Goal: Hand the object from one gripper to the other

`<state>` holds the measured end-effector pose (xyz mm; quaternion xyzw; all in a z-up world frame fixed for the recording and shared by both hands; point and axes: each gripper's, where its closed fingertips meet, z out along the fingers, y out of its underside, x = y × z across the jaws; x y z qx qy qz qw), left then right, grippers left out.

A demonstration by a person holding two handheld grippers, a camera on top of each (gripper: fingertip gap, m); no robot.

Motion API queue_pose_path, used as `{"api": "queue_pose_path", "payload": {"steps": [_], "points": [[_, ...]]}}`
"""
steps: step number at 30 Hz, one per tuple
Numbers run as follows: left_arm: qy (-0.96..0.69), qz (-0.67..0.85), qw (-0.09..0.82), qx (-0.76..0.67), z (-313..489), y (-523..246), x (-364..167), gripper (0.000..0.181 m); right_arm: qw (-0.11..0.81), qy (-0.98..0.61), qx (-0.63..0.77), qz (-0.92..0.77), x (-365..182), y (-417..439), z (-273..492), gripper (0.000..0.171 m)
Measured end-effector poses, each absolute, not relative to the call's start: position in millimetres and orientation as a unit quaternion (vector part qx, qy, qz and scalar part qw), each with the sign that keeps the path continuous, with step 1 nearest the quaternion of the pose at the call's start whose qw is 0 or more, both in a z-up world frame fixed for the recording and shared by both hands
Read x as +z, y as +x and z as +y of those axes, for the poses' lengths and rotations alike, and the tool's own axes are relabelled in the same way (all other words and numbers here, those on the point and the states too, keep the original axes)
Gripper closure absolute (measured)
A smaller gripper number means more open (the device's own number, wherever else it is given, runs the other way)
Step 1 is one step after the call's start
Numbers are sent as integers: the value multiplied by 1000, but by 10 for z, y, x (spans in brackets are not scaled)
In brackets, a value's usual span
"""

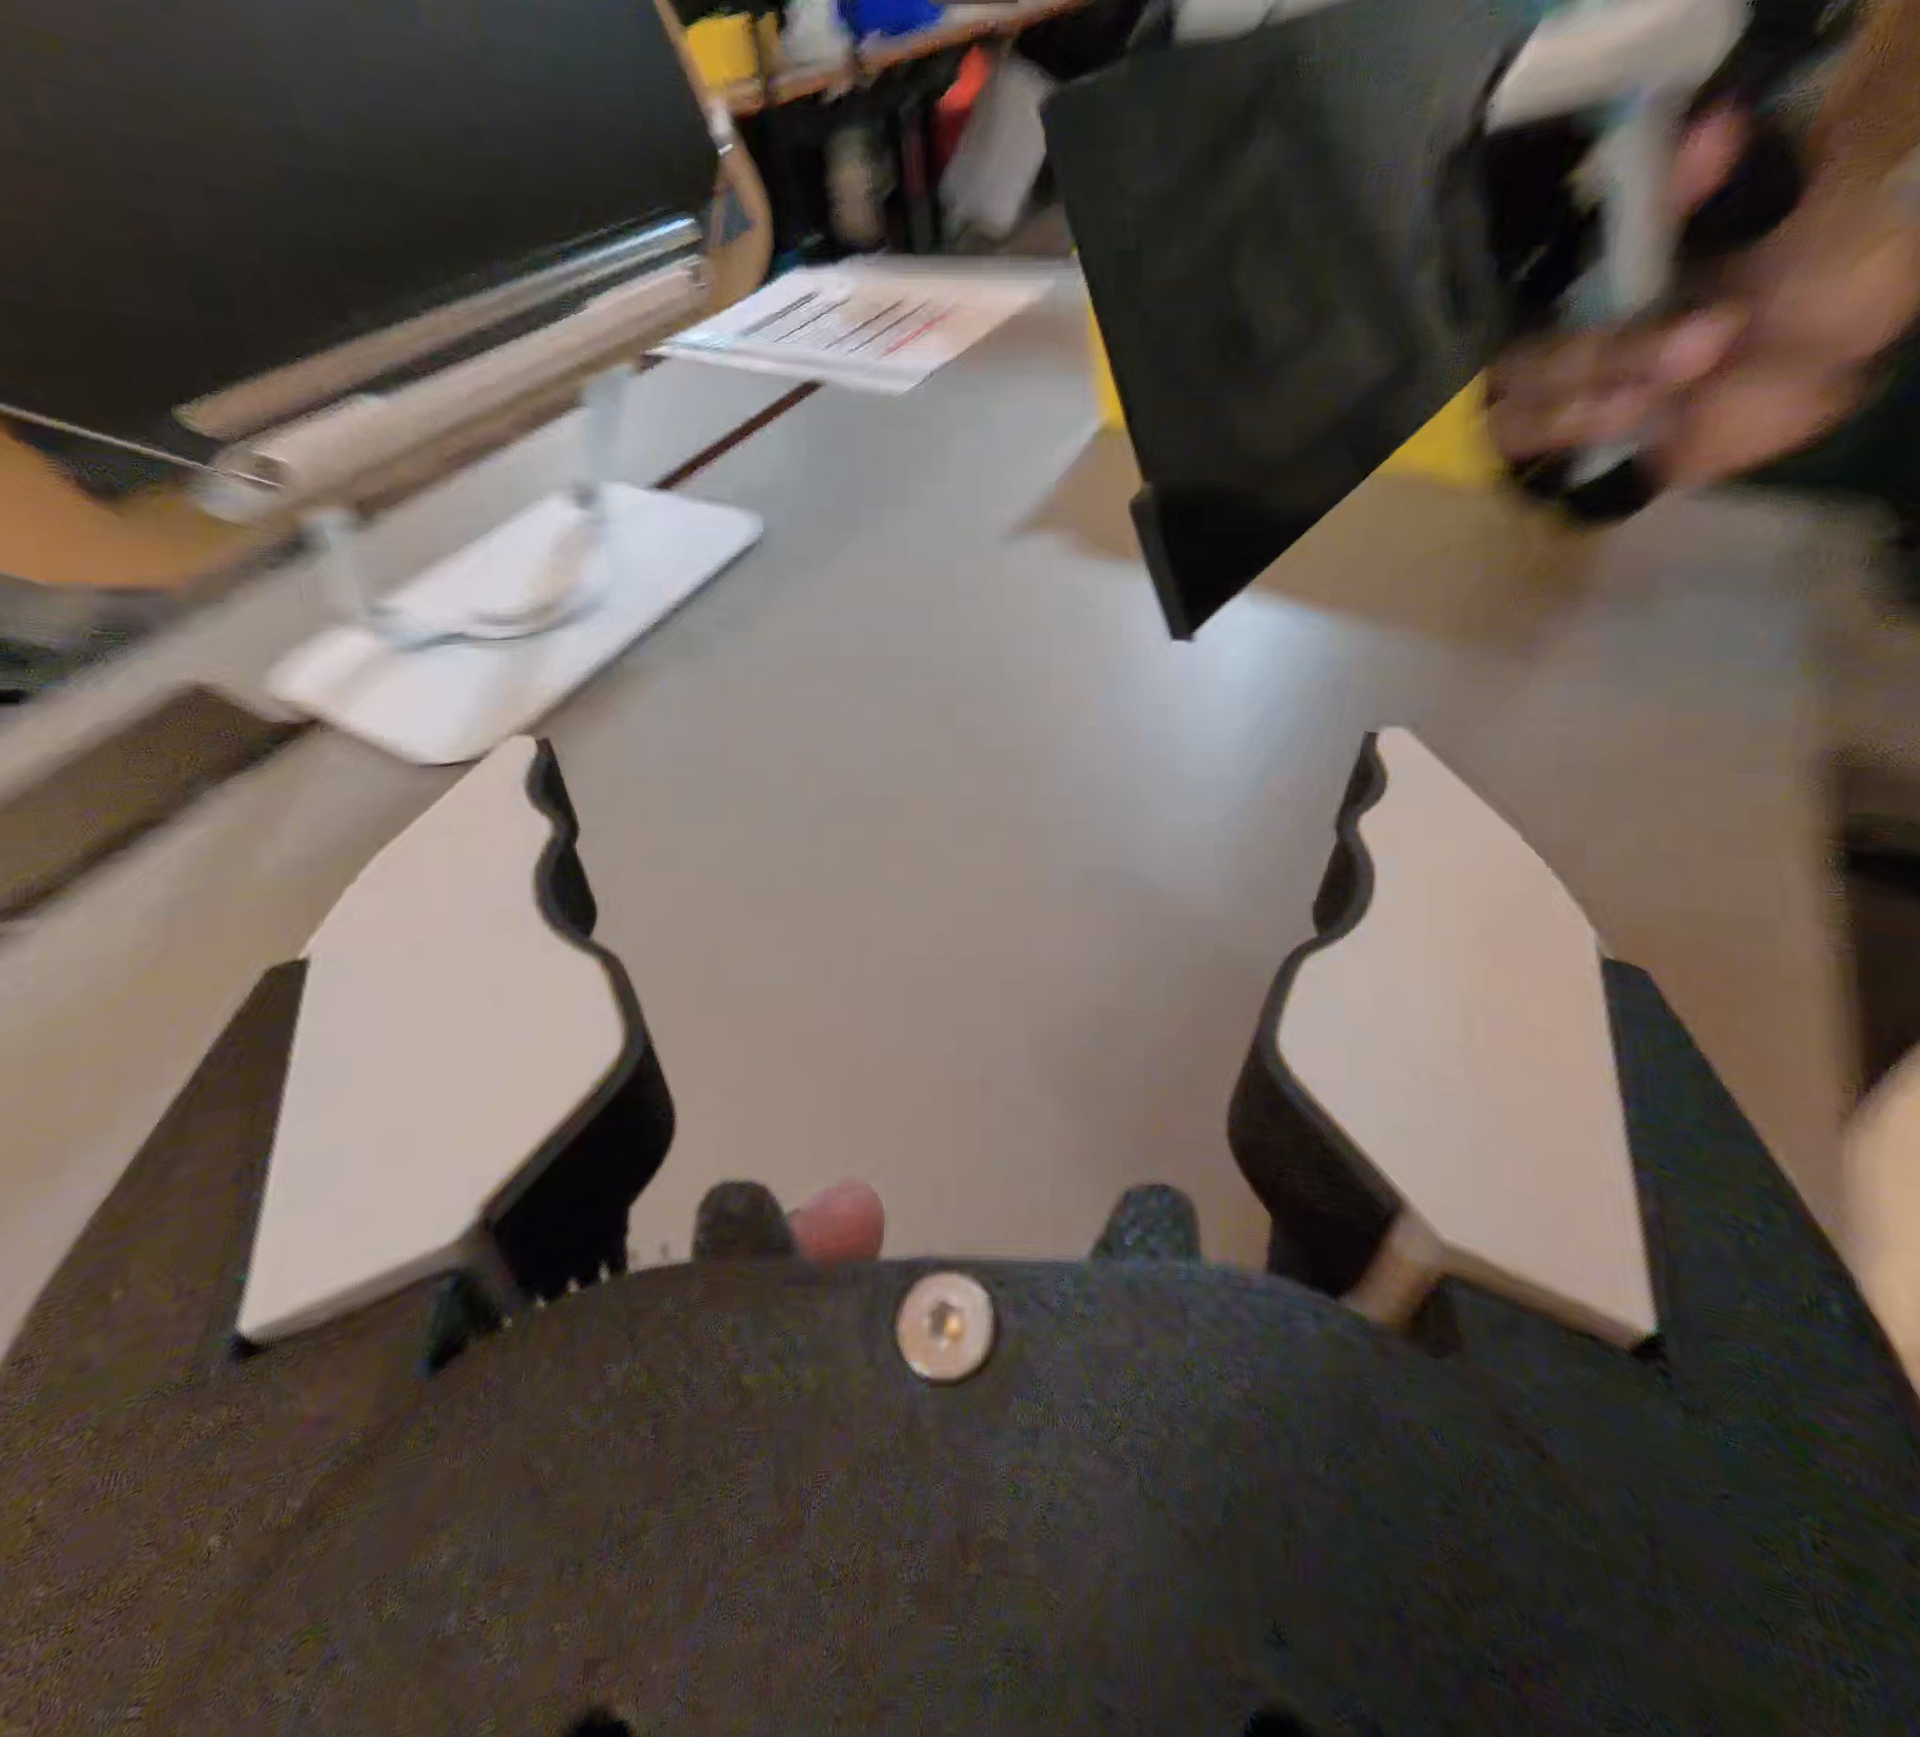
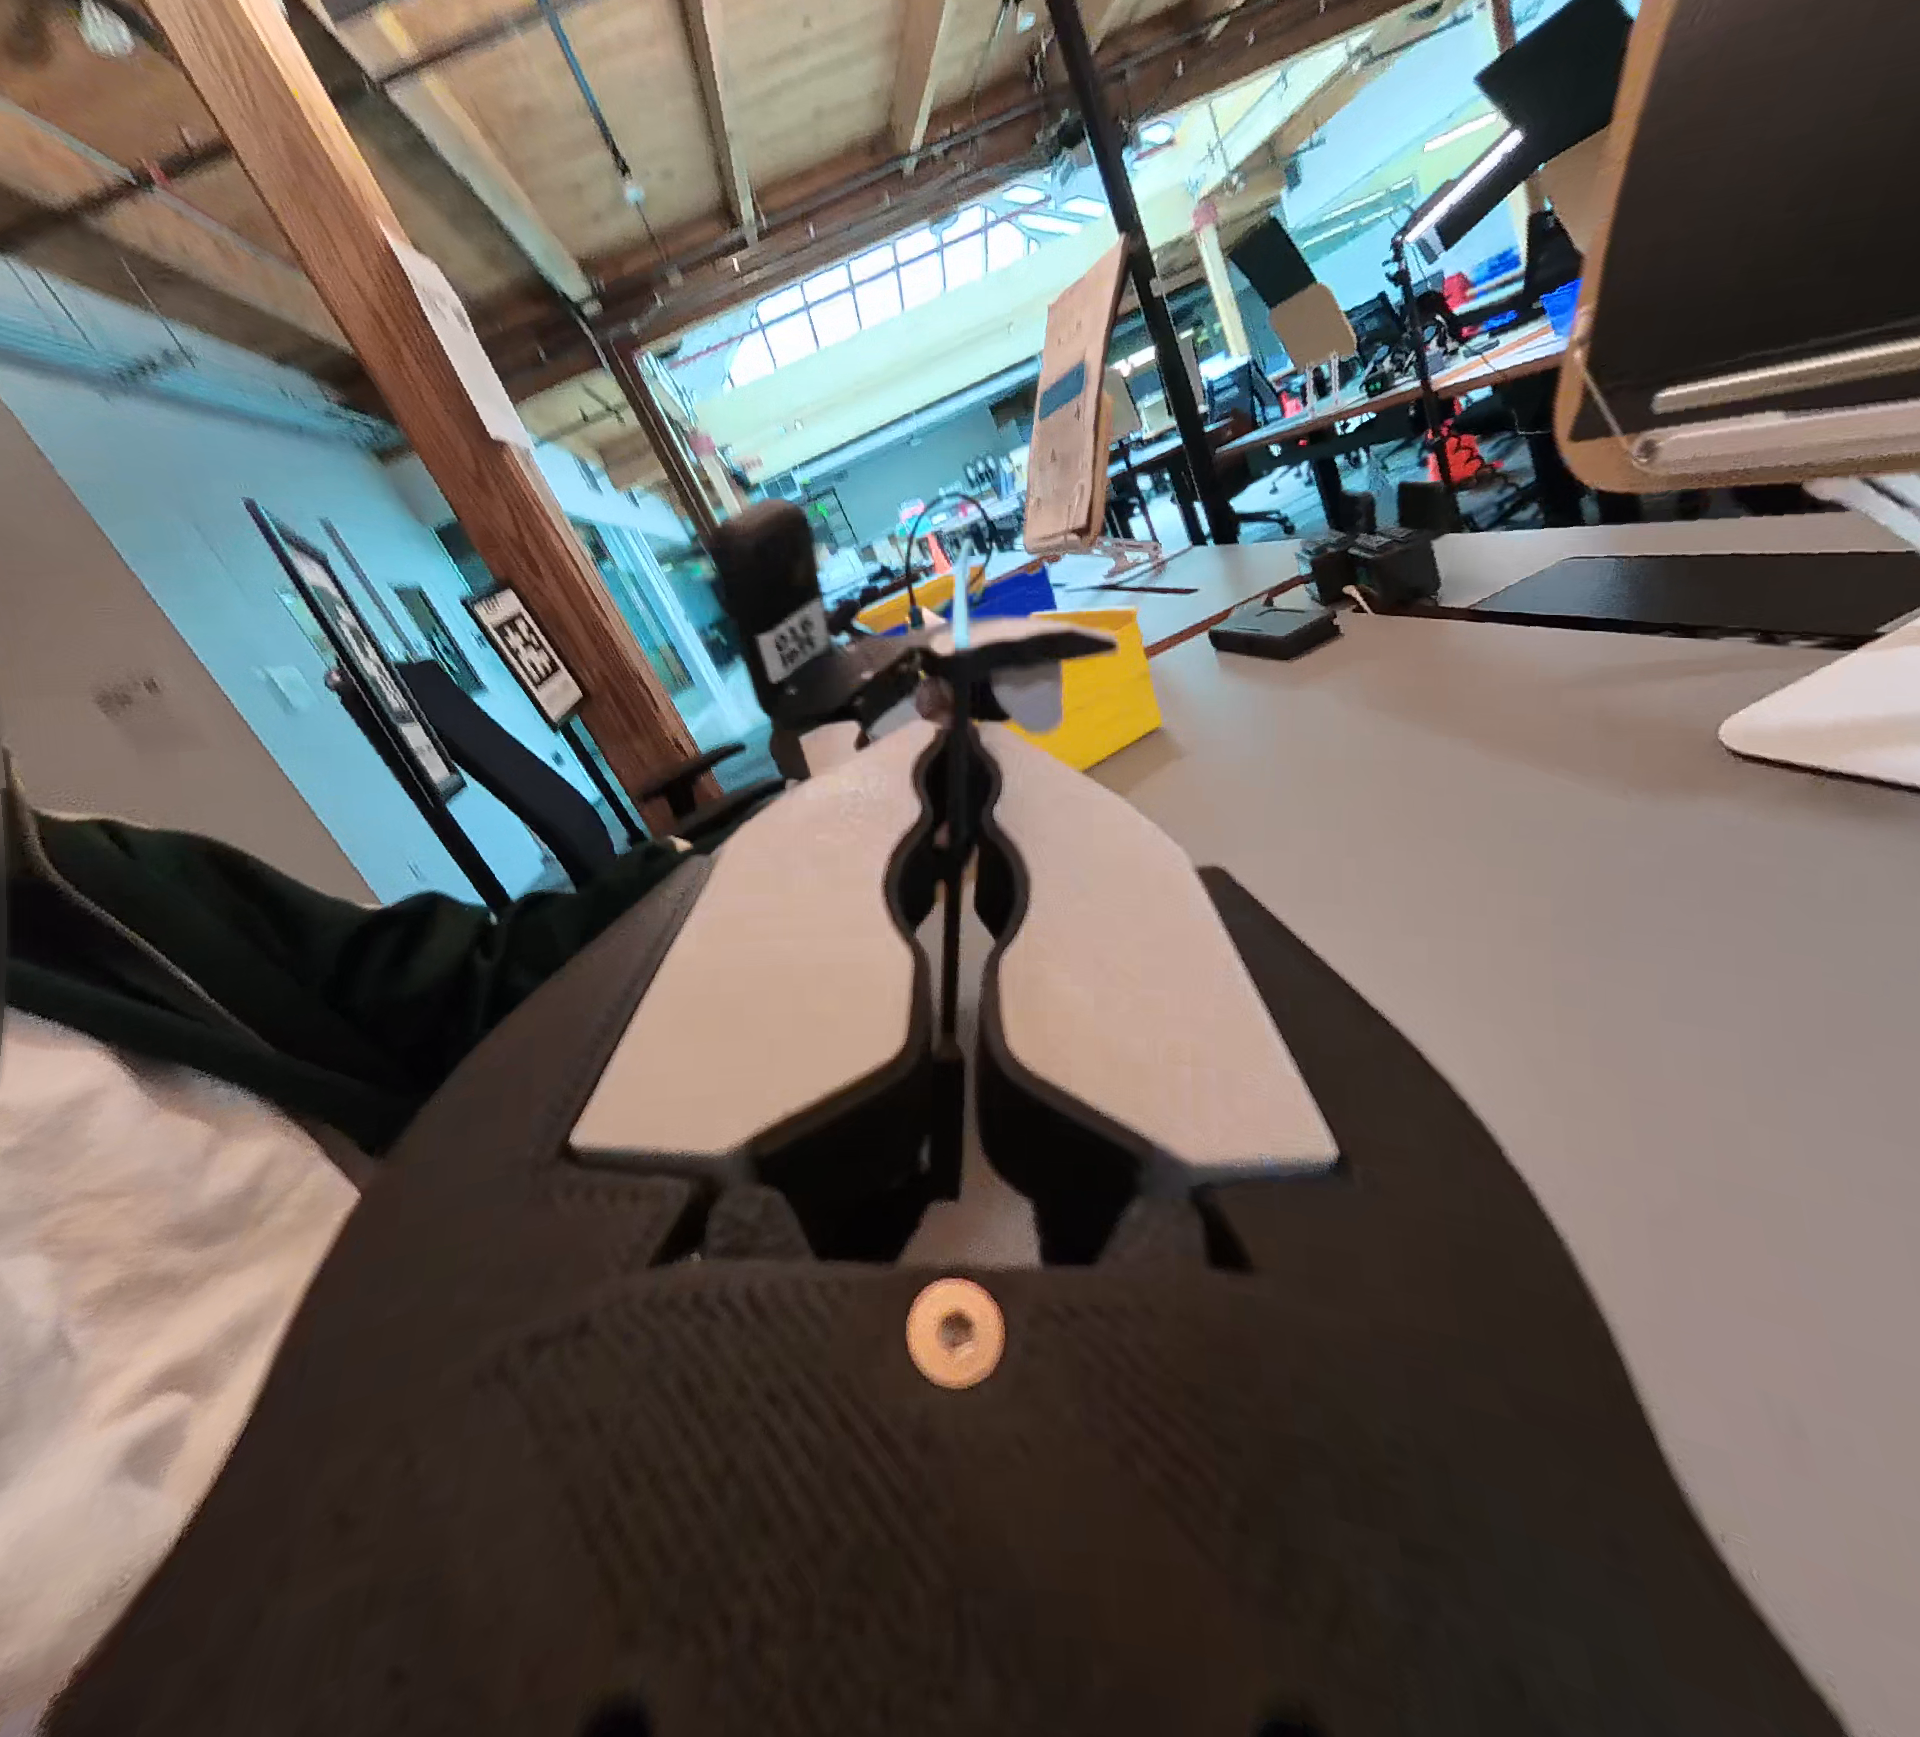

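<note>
Grey table (image 2: 1455, 960); thin black object (image 2: 951, 908) between right gripper (image 2: 961, 752) fingers.

- right gripper (image 1: 1299, 316) in left wrist view: motion-blurred, upper body cut by the top edge
- hand (image 1: 1704, 378) holding it: smeared, runs off the right edge
- thin black object (image 2: 954, 866) edge-on in right wrist view; shape unclear
- monitor (image 1: 312, 98) cropped top and left

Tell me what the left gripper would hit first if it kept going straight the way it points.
Probably nothing soon: the open left gripper points along bare table. The black plate in the right gripper hangs off to the right, likely outside that line, though depth is unclear.
</note>
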<state>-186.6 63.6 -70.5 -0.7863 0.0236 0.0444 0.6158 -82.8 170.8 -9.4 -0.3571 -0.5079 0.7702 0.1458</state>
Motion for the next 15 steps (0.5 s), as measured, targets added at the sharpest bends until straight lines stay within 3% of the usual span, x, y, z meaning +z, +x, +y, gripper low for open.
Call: {"api": "queue_pose_path", "payload": {"steps": [7,12,15], "points": [[-731,7,650,-207,794,-1379,-820,60,140,-351,761,-527,-224,-816,1706,169],[-665,-13,658,-354,794,-1174,-710,82,115,-343,757,-544,-359,-804,1552,170],[-654,-3,631,-417,726,-1090,-711,110,96,-342,764,-539,-410,-815,1499,170]]}}
